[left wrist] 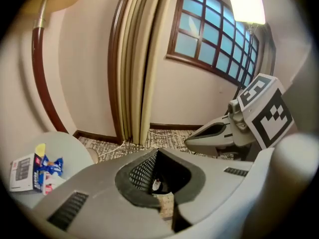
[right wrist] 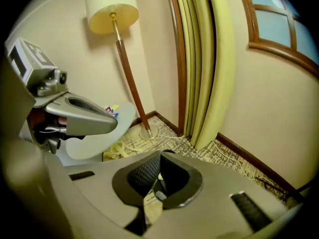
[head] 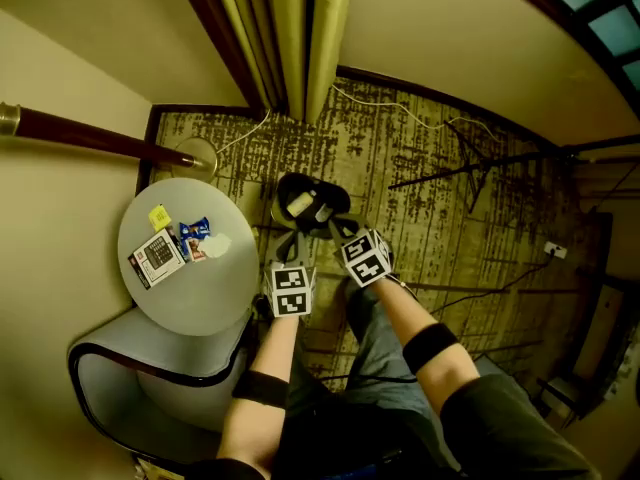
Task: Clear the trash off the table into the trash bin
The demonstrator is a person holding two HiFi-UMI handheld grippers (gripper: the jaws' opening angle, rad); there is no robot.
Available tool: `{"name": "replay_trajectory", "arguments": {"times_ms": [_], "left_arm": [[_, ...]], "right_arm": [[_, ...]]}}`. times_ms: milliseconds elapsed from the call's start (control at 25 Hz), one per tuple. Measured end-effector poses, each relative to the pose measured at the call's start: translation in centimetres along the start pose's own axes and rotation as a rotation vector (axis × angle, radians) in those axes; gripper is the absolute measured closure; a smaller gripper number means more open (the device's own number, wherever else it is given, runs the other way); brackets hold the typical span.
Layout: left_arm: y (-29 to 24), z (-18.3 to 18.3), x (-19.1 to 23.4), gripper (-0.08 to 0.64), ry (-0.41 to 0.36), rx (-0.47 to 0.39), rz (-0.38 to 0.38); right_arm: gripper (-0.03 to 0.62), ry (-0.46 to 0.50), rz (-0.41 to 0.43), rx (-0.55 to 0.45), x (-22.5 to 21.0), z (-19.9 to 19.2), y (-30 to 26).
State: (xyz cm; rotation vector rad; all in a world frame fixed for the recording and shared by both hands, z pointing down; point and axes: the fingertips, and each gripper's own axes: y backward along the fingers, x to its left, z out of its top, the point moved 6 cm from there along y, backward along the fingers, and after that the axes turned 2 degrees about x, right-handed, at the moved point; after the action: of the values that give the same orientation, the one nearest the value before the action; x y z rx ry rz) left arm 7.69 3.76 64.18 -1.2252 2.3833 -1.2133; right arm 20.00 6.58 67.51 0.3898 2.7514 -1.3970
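The trash lies on a round grey table (head: 190, 303): a yellow scrap (head: 160, 216), a blue wrapper (head: 195, 231), a white crumpled piece (head: 216, 245) and a printed box (head: 156, 258). The dark trash bin (head: 312, 204) stands on the carpet right of the table, with pale items inside. Both grippers hang above the floor just in front of the bin, away from the table. My left gripper (head: 289, 242) is shut and holds nothing. My right gripper (head: 336, 230) is also shut and holds nothing. The left gripper view shows the trash (left wrist: 37, 171) at its left edge.
A floor lamp's base (head: 198, 154) stands behind the table, its pole (head: 90, 136) running left. Curtains (head: 290, 28) hang in the corner behind the bin. A grey chair (head: 150, 388) sits under the table's near side. Cables (head: 470, 168) cross the carpet to the right.
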Motion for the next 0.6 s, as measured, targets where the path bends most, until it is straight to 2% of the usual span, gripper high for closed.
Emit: {"name": "replay_trajectory", "arguments": {"times_ms": [120, 320, 600], "left_arm": [[4.9, 2.9, -0.4, 0.56, -0.011, -0.04, 0.021], [12.0, 6.3, 0.5, 0.56, 0.022, -0.111, 0.085], [20.7, 6.6, 4.9, 0.56, 0.08, -0.191, 0.218]], "right_arm": [[0.592, 0.034, 0.008, -0.056, 1.3, 4.1, 4.7], [0.592, 0.071, 0.009, -0.135, 3.4, 9.7, 10.4], [0.592, 0.183, 0.092, -0.209, 9.6, 15.4, 12.9]]}}
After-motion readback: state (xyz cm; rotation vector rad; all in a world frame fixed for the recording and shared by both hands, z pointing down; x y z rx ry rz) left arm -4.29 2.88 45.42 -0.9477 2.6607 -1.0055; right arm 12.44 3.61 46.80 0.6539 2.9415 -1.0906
